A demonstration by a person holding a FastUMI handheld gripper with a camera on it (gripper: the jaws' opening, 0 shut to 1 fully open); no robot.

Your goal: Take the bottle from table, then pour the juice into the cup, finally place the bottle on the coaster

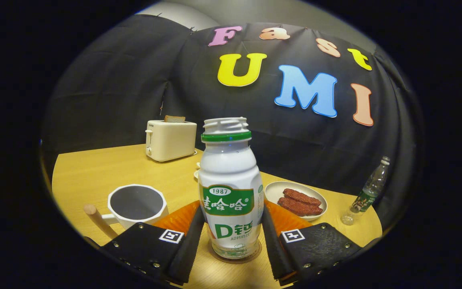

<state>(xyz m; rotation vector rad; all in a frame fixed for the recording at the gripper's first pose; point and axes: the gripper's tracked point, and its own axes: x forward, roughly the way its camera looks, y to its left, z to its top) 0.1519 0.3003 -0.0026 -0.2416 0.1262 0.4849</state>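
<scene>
A white juice bottle with a green label and green neck ring, cap off, stands upright on a round brown coaster. My gripper has one finger against each side of the bottle, at label height, shut on it. A white cup with a wooden handle sits just beyond the left finger, to the bottle's left; I cannot tell whether there is liquid inside.
An orange mat lies behind the bottle on the wooden table. Beyond the right finger is a plate of reddish meat strips, with a clear plastic bottle farther right. A cream toaster holding bread stands at the back.
</scene>
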